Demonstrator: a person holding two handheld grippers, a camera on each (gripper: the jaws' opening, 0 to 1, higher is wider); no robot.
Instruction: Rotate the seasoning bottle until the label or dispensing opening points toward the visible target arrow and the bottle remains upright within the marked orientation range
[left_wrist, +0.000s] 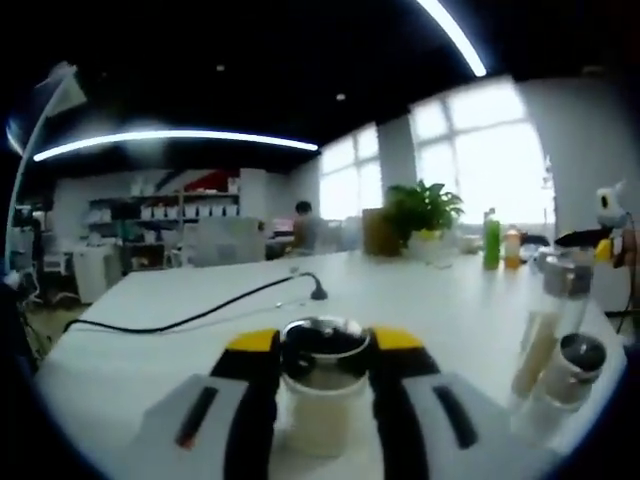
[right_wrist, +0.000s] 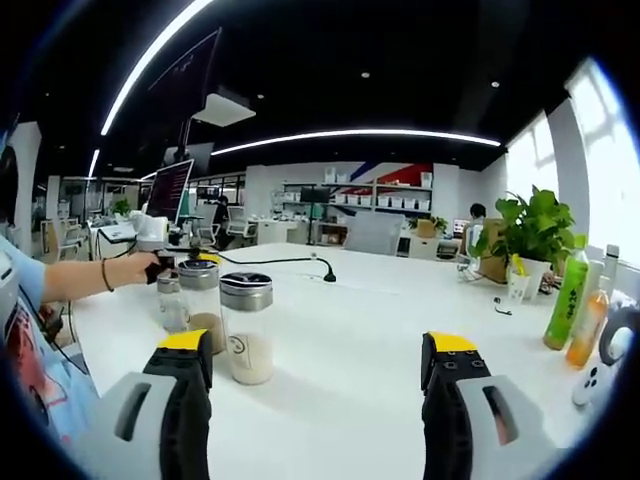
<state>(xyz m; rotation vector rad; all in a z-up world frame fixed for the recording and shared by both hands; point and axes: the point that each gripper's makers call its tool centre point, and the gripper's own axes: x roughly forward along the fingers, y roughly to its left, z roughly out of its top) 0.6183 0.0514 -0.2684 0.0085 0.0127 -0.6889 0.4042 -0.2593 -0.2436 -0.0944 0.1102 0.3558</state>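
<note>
Fingers (left_wrist: 255, 390) clamp seasoning bottle (left_wrist: 322, 395), upright, long axis vertical.

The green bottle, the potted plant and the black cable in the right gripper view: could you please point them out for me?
green bottle (right_wrist: 567, 300): right gripper view, on the middle of its body.
potted plant (right_wrist: 535, 228): right gripper view, on its leaves.
black cable (right_wrist: 285, 261): right gripper view, on its run across the table.

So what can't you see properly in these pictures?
- Left gripper view: the seasoning bottle sits between the left tool; the jaws cover its sides, so no label shows.
- Right gripper view: writing on the green bottle is too small to read.
- Neither view: a target arrow can't be made out on the table.
</note>
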